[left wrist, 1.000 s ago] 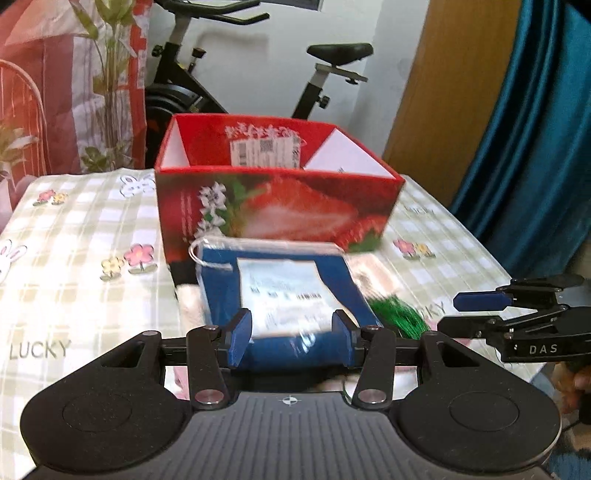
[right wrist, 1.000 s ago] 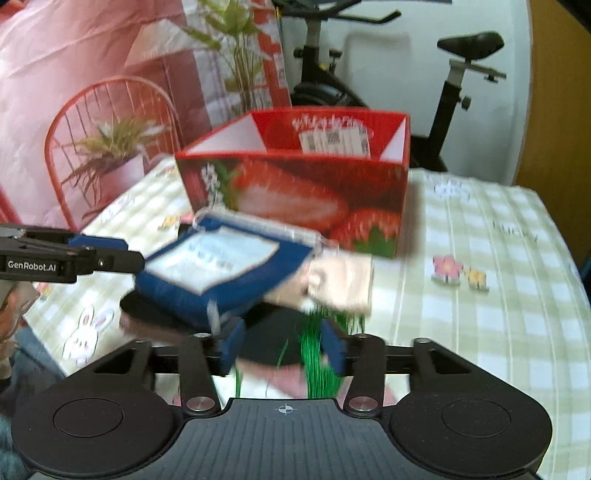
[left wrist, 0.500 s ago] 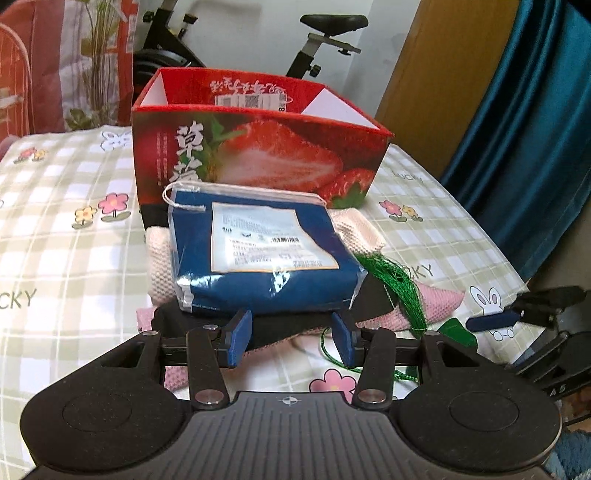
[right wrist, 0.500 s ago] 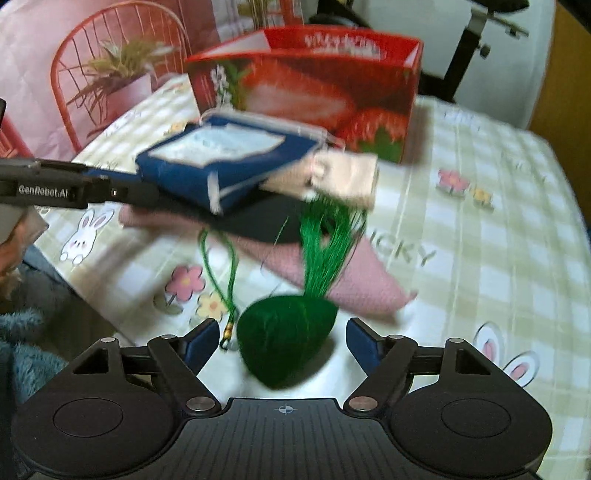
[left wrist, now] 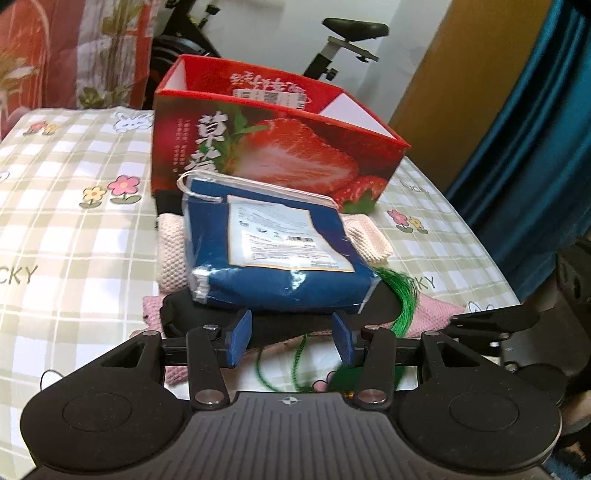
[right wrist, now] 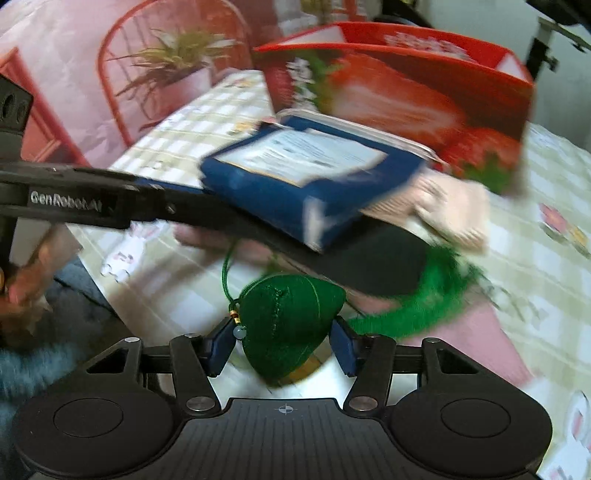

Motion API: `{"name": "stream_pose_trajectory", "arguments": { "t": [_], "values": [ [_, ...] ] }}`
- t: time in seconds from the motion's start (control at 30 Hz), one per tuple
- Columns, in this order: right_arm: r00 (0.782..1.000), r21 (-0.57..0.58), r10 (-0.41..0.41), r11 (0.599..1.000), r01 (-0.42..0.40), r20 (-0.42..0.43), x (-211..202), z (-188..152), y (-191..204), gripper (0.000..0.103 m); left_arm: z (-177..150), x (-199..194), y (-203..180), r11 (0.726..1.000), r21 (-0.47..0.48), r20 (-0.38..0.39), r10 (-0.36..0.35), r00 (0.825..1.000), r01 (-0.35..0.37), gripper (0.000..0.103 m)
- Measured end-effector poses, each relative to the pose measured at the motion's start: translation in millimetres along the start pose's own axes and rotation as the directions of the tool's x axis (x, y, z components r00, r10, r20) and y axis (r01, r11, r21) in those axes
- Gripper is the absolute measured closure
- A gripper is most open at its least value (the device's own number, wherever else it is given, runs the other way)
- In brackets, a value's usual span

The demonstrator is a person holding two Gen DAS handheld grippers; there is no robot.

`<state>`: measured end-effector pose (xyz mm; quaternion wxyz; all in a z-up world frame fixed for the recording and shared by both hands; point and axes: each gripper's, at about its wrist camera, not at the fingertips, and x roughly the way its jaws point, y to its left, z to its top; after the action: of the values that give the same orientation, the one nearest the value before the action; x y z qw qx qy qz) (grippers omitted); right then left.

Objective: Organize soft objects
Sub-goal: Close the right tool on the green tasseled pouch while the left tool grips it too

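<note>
A green heart-shaped sachet (right wrist: 291, 314) with a cord and a long tassel (right wrist: 424, 306) sits between the fingers of my right gripper (right wrist: 282, 347). The jaws are closing, and the pads touch both its sides. Behind it, a blue packaged cloth (left wrist: 280, 254) lies on a pile made of a pale pink knit (left wrist: 173, 251), a black pad (left wrist: 207, 314) and a darker pink cloth (left wrist: 432, 314). My left gripper (left wrist: 291, 341) stands open at the pile's near edge, its pads on either side of the black pad's rim without pressing it. The open red strawberry box (left wrist: 280, 147) stands just behind the pile.
A checked tablecloth (left wrist: 74, 221) covers the table, whose near edge runs just below both grippers. An exercise bike (left wrist: 351, 33) and a blue curtain (left wrist: 535, 147) stand beyond the table. A hand (right wrist: 22, 280) holds the left gripper at the table's left side.
My right gripper dropped towards the green sachet, spread its jaws, then closed them around it. My left gripper drew back from the blue package and sank a little, its jaws unchanged.
</note>
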<state>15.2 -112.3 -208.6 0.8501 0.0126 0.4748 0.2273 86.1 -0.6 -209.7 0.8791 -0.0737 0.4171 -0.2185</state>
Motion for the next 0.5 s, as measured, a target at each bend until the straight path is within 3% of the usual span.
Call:
{"name": "stream_pose_trajectory", "arguments": {
  "t": [0.2,0.5],
  "values": [
    [0.999,-0.049,0.023,0.999,-0.021,0.044,22,14,16,0.051,-2,2,15,0.996,-0.088,-0.005,-0.023,1.000,0.023,0.053],
    [0.995,-0.043,0.006,0.999,-0.001,0.103,19,2,16,0.048,-7,15,11,0.990,-0.097,-0.036,-0.108,0.994,0.104,0.053]
  ]
}}
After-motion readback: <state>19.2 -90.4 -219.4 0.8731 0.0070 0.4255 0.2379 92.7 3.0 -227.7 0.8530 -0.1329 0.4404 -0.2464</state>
